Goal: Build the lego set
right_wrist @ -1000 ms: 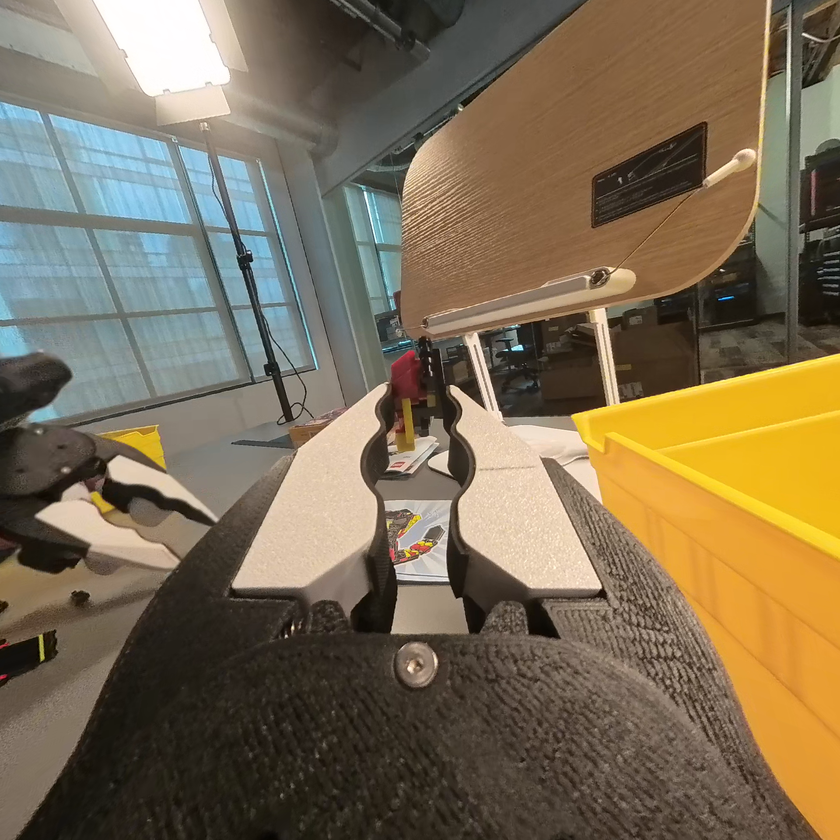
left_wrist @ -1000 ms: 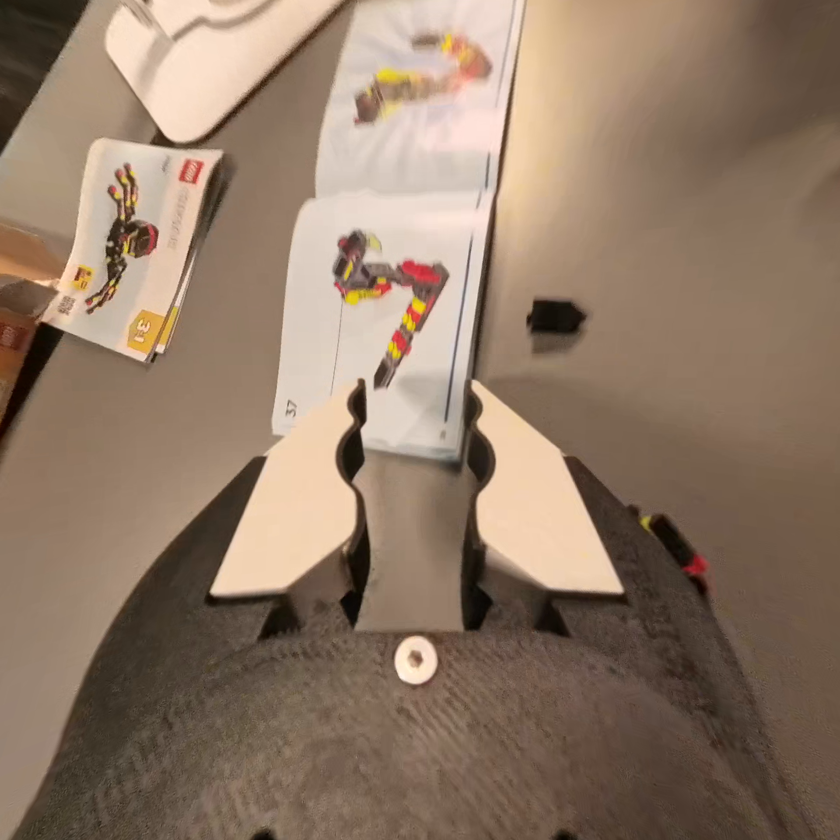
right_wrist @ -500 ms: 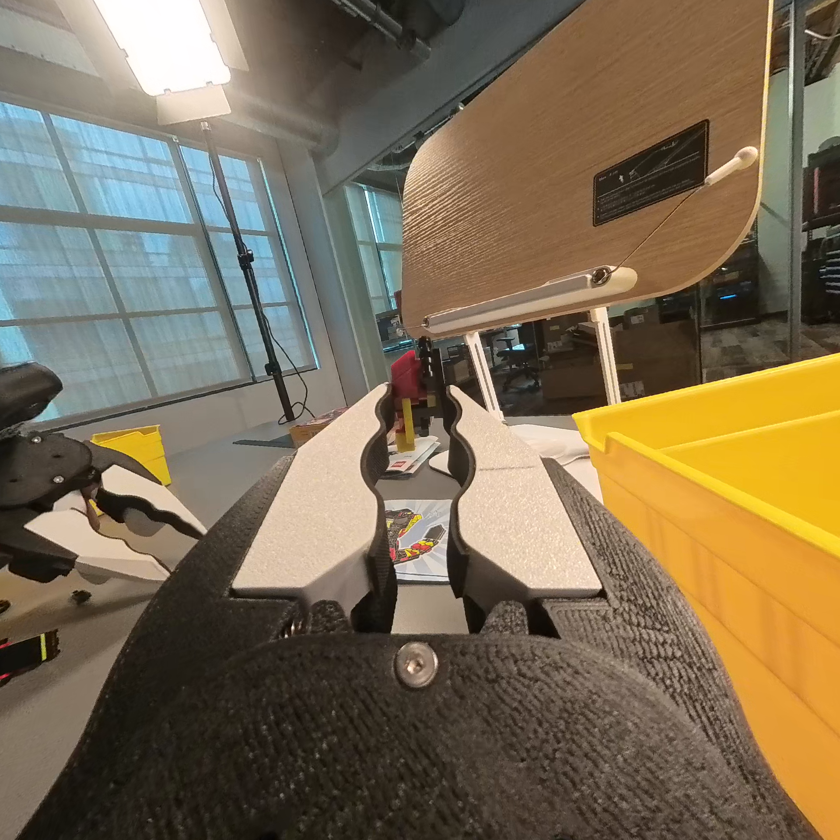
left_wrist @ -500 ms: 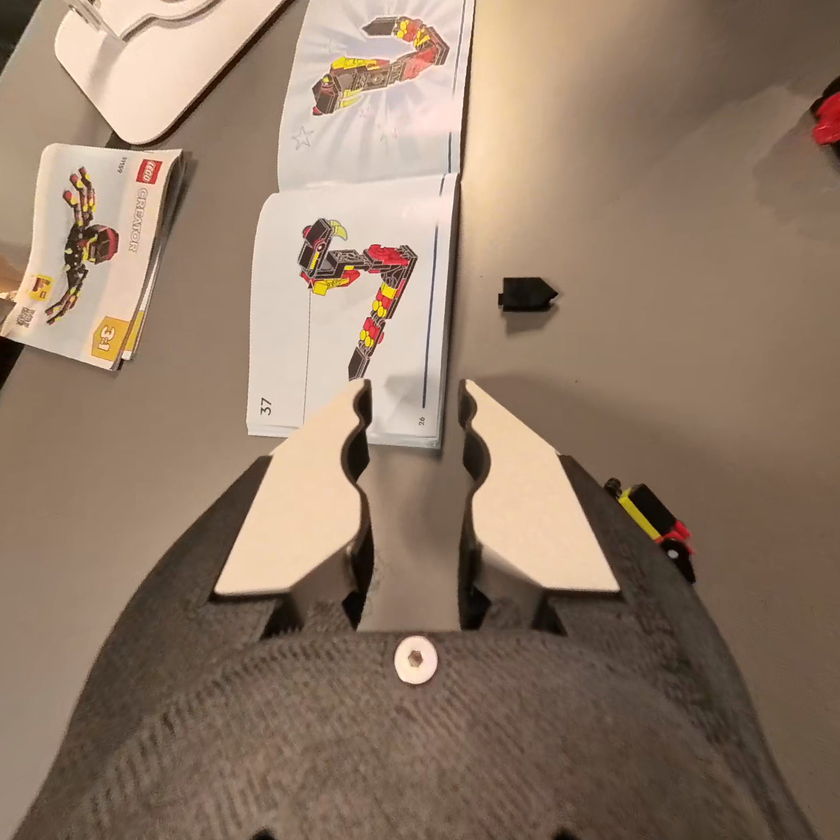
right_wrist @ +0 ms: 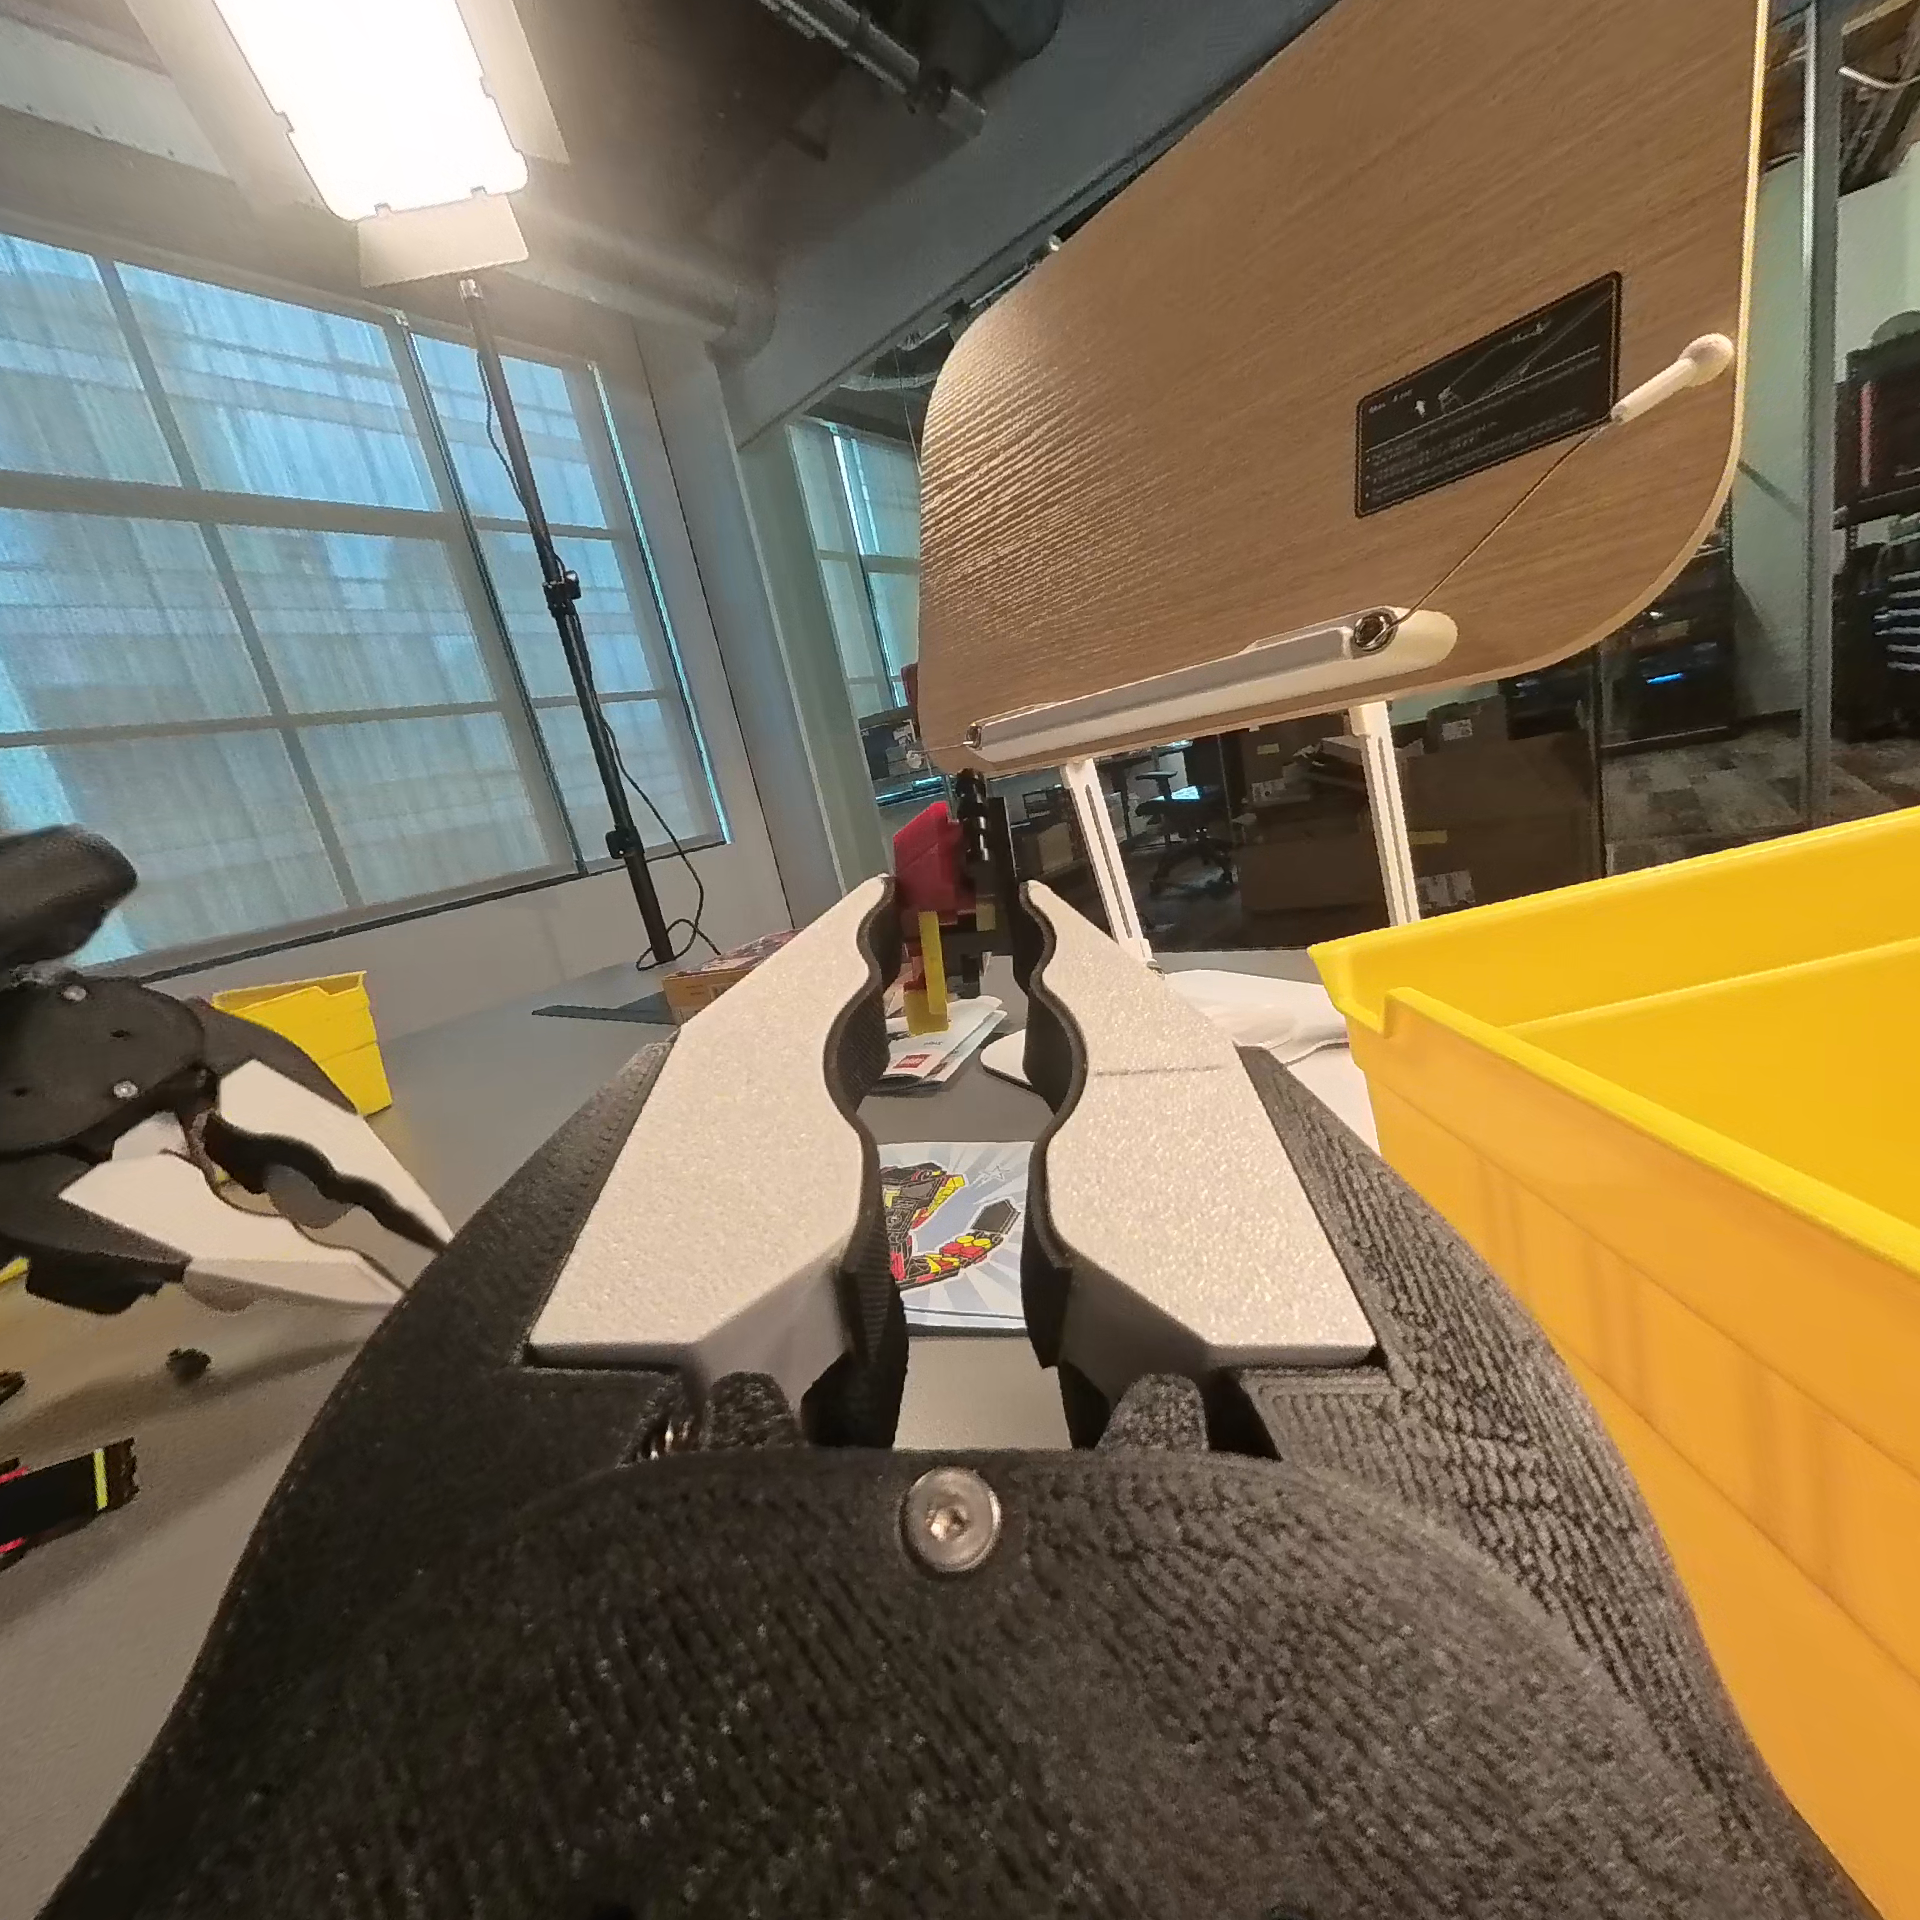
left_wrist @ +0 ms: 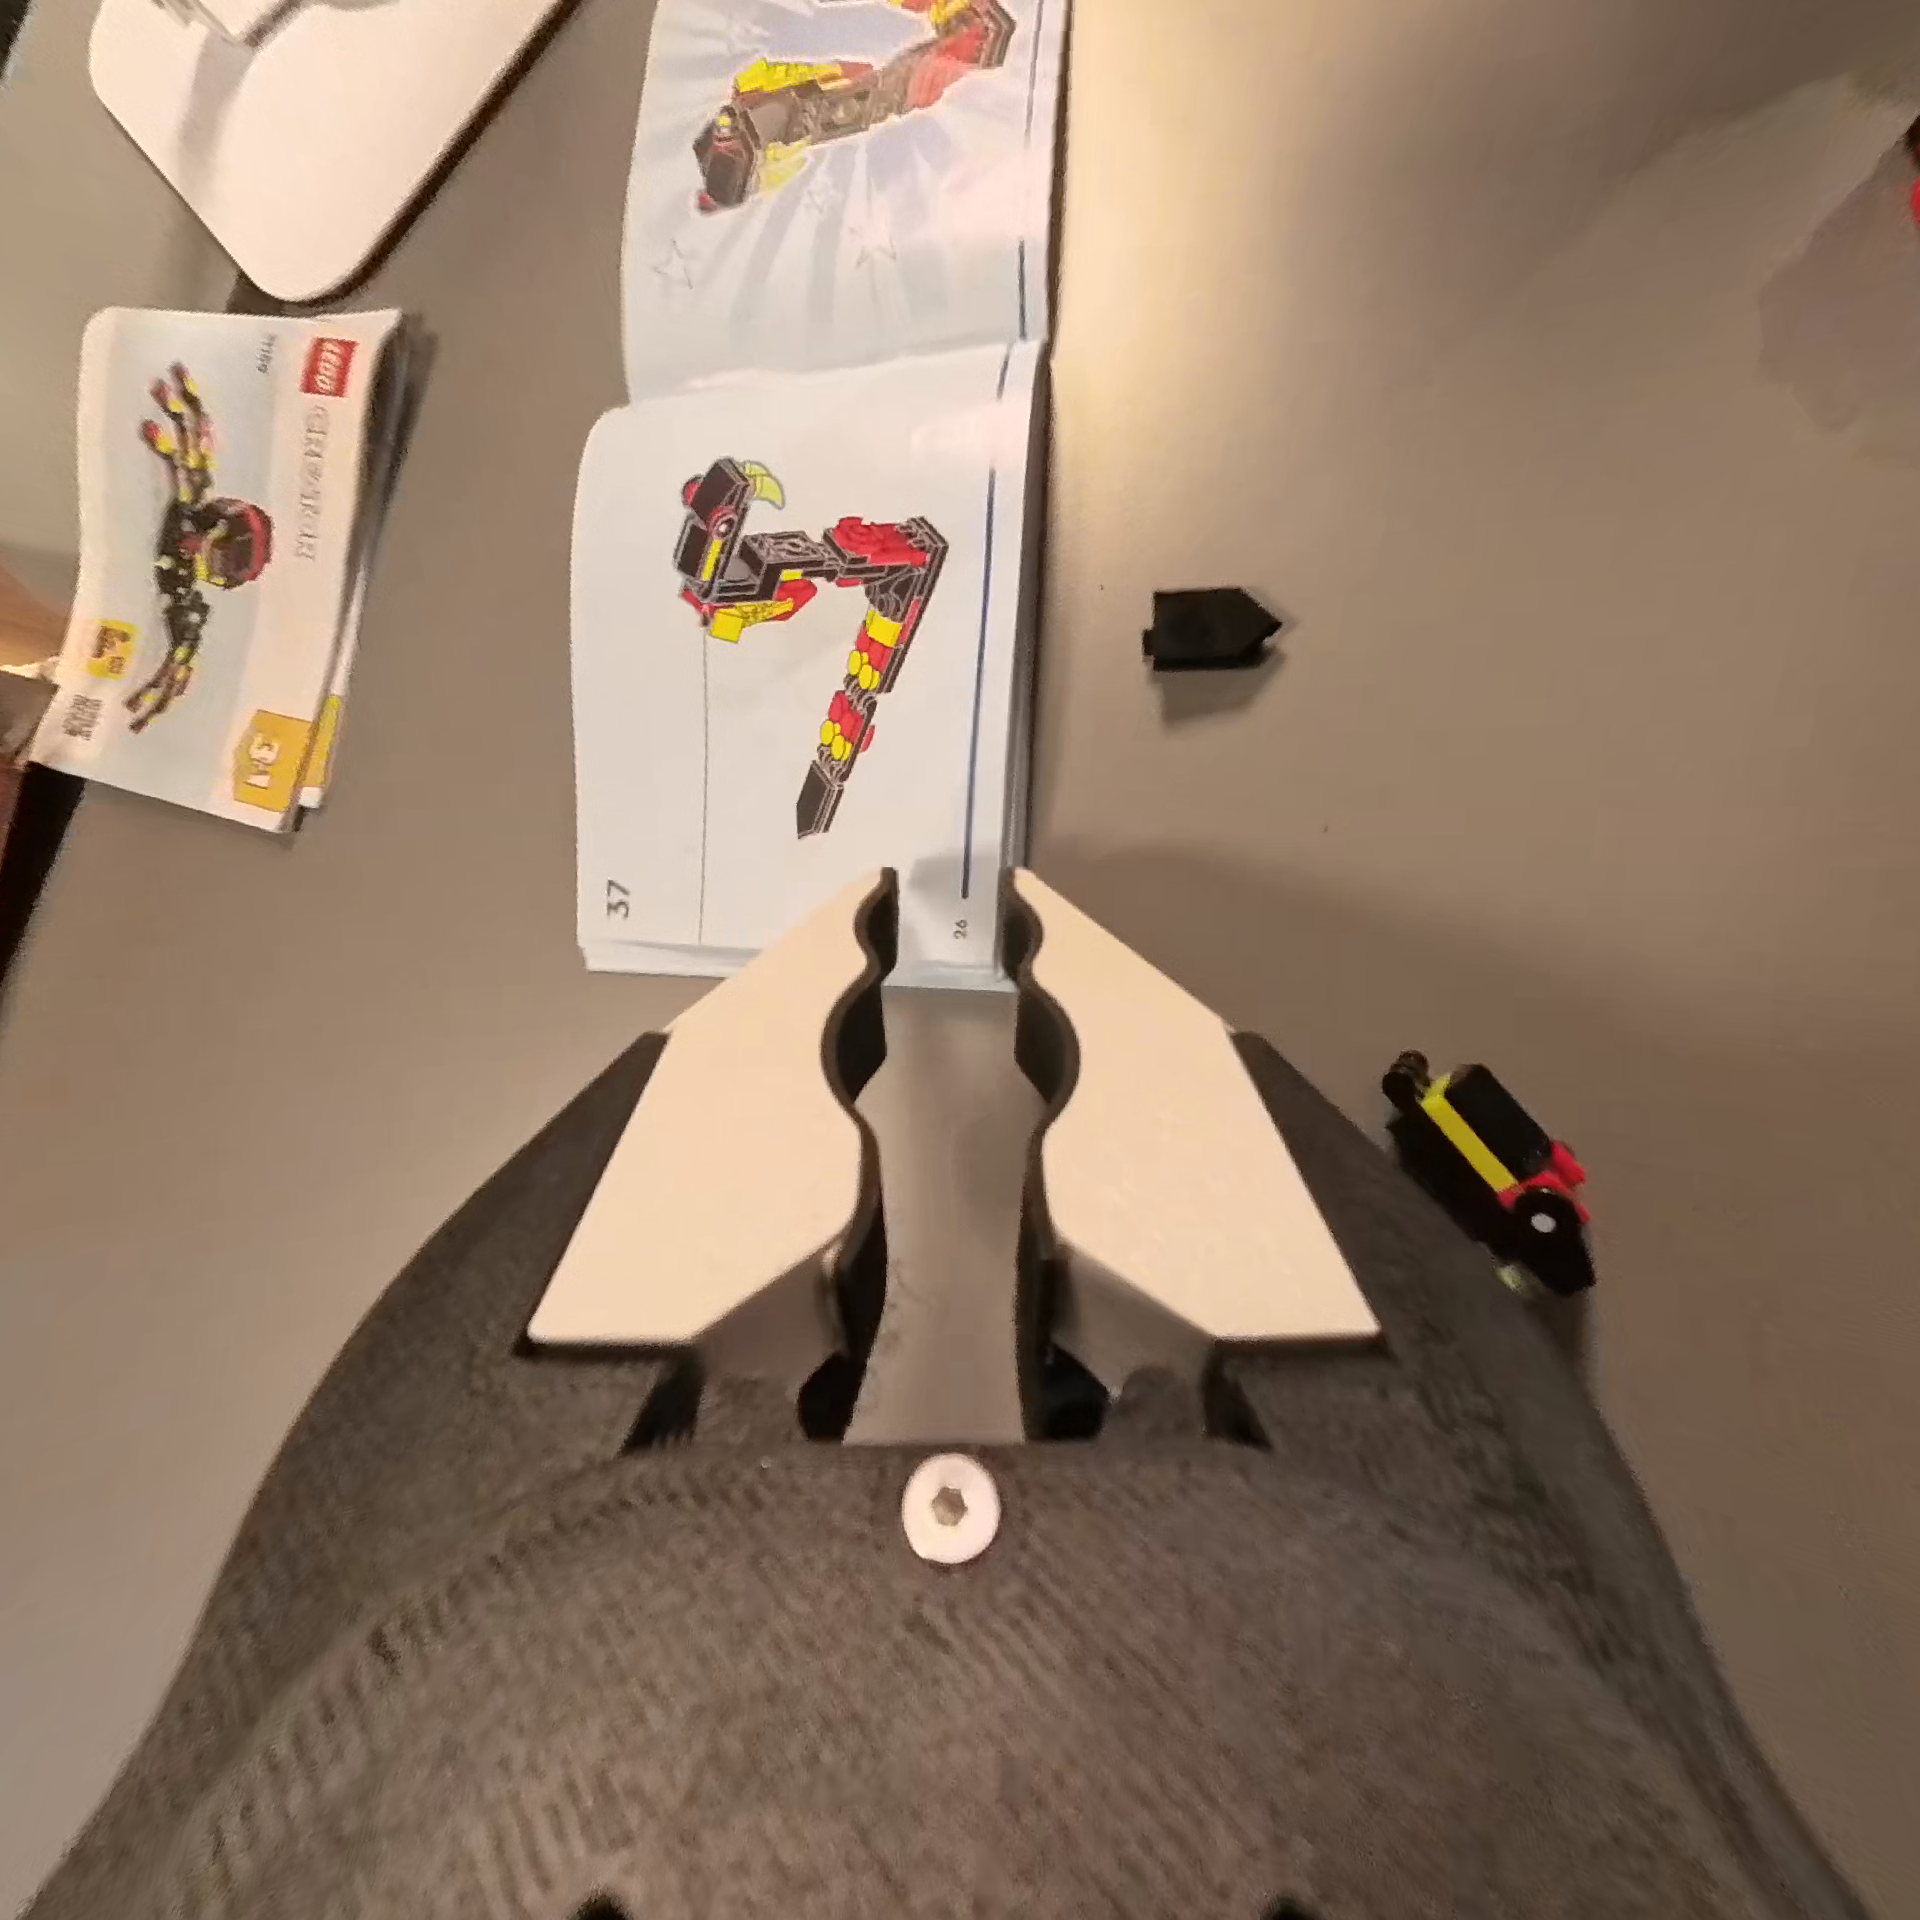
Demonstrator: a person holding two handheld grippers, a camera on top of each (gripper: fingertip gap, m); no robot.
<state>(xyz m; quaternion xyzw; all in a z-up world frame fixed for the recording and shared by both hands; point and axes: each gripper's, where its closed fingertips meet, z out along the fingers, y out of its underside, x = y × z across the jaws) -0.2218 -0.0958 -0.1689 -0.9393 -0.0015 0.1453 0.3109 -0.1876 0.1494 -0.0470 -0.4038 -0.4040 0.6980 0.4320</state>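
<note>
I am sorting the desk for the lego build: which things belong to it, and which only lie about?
For the build:
- open instruction booklet
- small black pointed brick
- black-yellow-red brick segment
- red-black-yellow brick assembly

Lying about:
- yellow plastic bin
- tilted wooden board

The open instruction booklet [left_wrist: 810,665] lies centred on the table [left_wrist: 1455,416]; closed booklet [left_wrist: 208,571] left, loose brick [left_wrist: 1205,629] right.

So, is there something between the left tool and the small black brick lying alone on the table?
Nothing visible. The left tool is open and empty above the open booklet's corner; only bare table lies between it and the small black brick.
</note>
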